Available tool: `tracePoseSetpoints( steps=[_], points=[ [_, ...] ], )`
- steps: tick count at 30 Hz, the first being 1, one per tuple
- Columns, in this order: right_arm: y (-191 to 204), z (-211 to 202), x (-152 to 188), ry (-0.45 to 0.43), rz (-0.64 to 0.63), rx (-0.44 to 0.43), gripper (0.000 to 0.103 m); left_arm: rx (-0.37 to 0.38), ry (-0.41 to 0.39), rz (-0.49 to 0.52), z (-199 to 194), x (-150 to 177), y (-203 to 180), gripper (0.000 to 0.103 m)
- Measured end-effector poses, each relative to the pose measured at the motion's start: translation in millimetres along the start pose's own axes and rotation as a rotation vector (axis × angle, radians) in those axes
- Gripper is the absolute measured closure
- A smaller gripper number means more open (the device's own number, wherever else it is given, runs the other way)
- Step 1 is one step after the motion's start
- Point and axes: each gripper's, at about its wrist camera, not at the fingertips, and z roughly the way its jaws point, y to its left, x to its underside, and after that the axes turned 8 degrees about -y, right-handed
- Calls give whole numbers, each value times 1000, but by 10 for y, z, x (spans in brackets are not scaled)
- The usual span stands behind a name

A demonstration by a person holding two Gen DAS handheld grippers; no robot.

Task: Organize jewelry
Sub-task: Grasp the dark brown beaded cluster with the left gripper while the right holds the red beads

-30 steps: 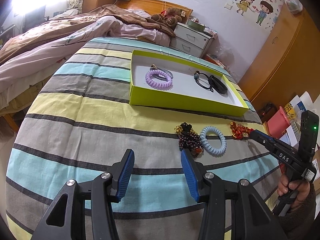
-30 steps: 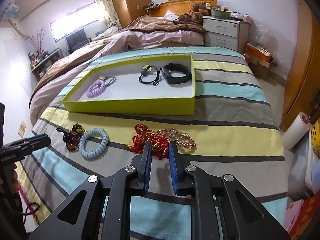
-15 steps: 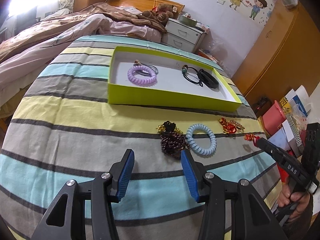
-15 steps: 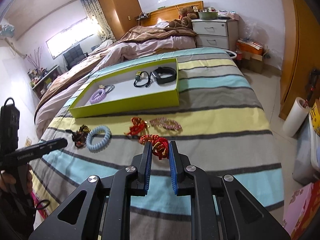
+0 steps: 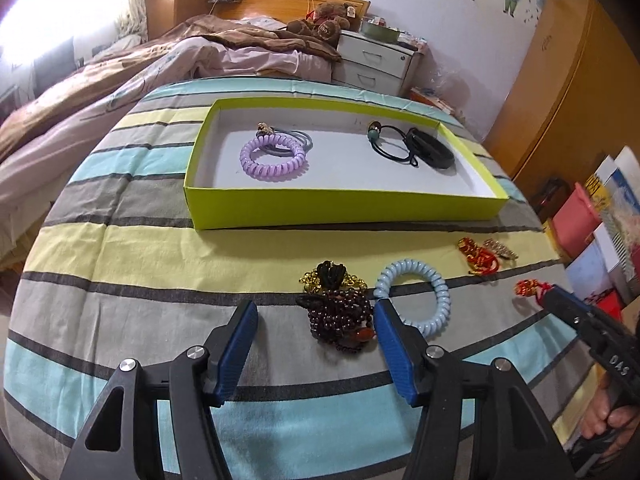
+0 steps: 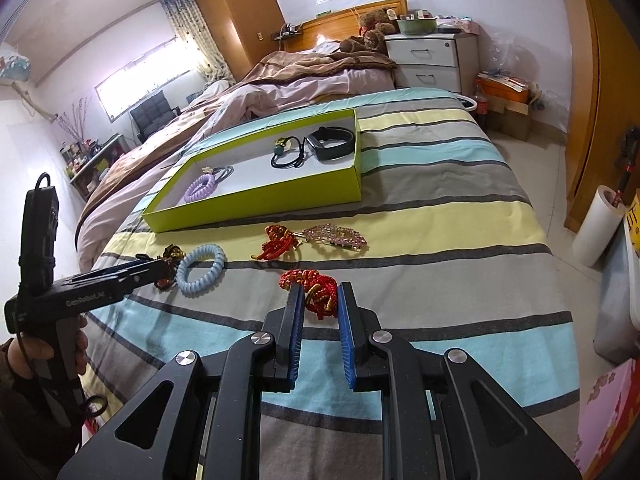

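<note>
My left claw (image 5: pixel 316 344) is wide open and holds nothing. It hangs low over the striped bed cover (image 5: pixel 120 264). Right in front of it, at 12 o'clock, lies the dark bead bracelet (image 5: pixel 340 318) in a heap, with a bit of gold chain behind it. The beads are small, hard and round, so they can roll and slip. I think it is best to pinch the thick middle of the heap, not one loose strand.

Just to the right, at 1 o'clock, is the pale blue coil ring (image 5: pixel 414 300). It touches the beads or lies just beside them. It looks light and springy. I would grab one side of the ring.

Far ahead at 12 o'clock sits the green box (image 5: pixel 340 210). Inside it, from left to right, are a purple coil ring (image 5: pixel 274 159), a black cord with a bead (image 5: pixel 394 146) and a black band (image 5: pixel 434 152).

At 2 o'clock lie a small red knot (image 5: pixel 478 256) and a sparkly pink clip (image 6: pixel 336 236), touching each other.

My right claw (image 6: pixel 318 304) is nearly closed on the big red knot (image 6: pixel 310 286). The knot is soft cord, very light and floppy. I cannot tell if it is lifted off the cover or not. The loose end hangs out at 11 o'clock, so it may swing.
</note>
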Motion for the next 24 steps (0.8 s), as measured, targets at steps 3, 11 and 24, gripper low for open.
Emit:
tracePoseSetpoints(
  steps=[3, 11, 24],
  points=[
    [12, 6, 6, 0, -1, -6, 86, -19, -4, 14, 11, 4, -29, 43],
    [5, -12, 7, -4, 3, -7, 86, -55, -14, 54, 24, 17, -85, 56],
    [12, 8, 4, -5, -3, 5, 86, -19, -23, 28, -59, 34, -1, 77]
  ],
)
